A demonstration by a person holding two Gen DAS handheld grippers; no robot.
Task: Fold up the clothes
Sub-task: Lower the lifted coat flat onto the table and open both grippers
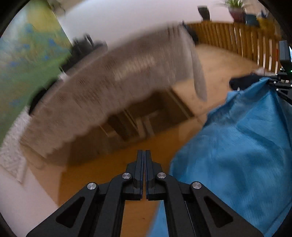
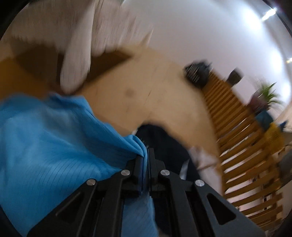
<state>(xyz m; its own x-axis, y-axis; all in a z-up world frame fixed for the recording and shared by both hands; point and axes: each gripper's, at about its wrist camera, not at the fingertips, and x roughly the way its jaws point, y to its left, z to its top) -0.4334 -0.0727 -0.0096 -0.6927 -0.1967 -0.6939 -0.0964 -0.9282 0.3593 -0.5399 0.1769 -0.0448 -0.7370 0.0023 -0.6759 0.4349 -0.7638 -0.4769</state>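
Both claws are clamped on the blue cloth, the right claw pinching a bunched edge, the left claw squeezed tight on a thin hem, the cloth hanging between them.

Ahead of you a table under a pale patterned tablecloth, badly blurred, stands on the tan wooden floor. A slatted wooden railing runs along the white wall; a potted green plant in a reddish pot sits atop it. A green-and-blue painted panel is at left.
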